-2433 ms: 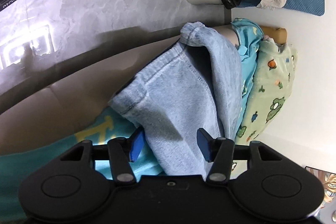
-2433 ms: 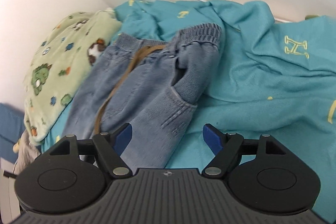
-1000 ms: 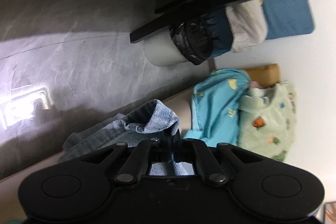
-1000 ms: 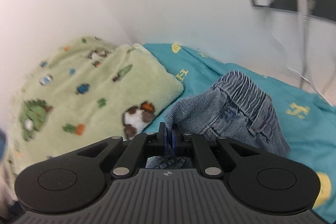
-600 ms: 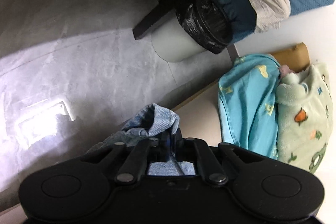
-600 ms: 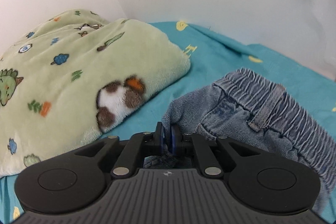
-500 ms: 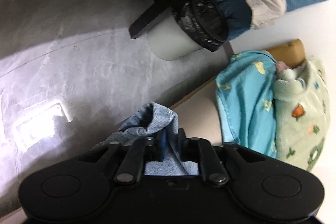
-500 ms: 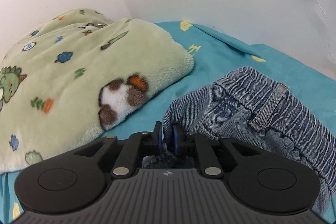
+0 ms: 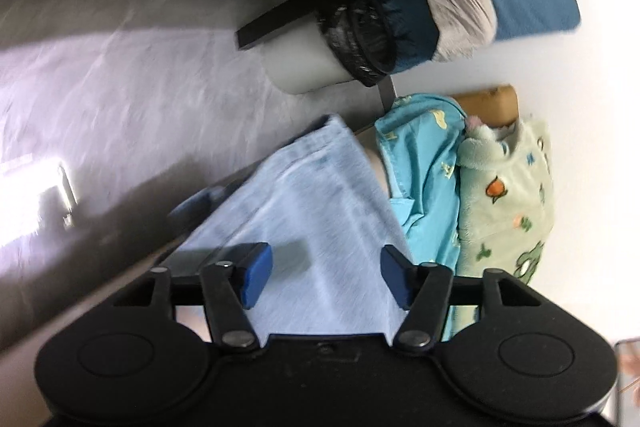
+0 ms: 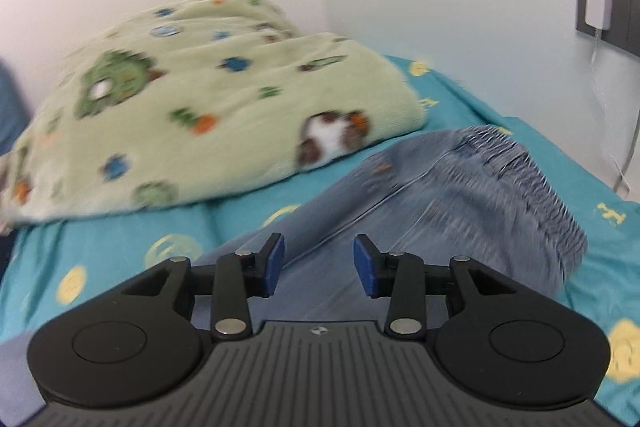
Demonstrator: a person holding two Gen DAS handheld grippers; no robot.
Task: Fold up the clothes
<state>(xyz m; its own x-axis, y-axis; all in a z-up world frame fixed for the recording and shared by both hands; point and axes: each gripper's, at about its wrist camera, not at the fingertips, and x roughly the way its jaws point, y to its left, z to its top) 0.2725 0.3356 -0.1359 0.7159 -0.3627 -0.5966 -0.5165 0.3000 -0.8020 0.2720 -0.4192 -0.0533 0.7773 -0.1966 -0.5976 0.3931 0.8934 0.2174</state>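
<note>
Both grippers, left (image 9: 323,271) and right (image 10: 319,264), hang spread above the jeans (image 10: 432,211); next, I'd say, regrip for another fold.

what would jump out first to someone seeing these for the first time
The pale blue jeans fill the middle of both views, lying on the teal sheet under two open grippers, left and right. Next is the green cartoon-print blanket, bunched against the wall beyond the jeans. In the left view, a white bin with a black liner stands on the grey floor.
</note>
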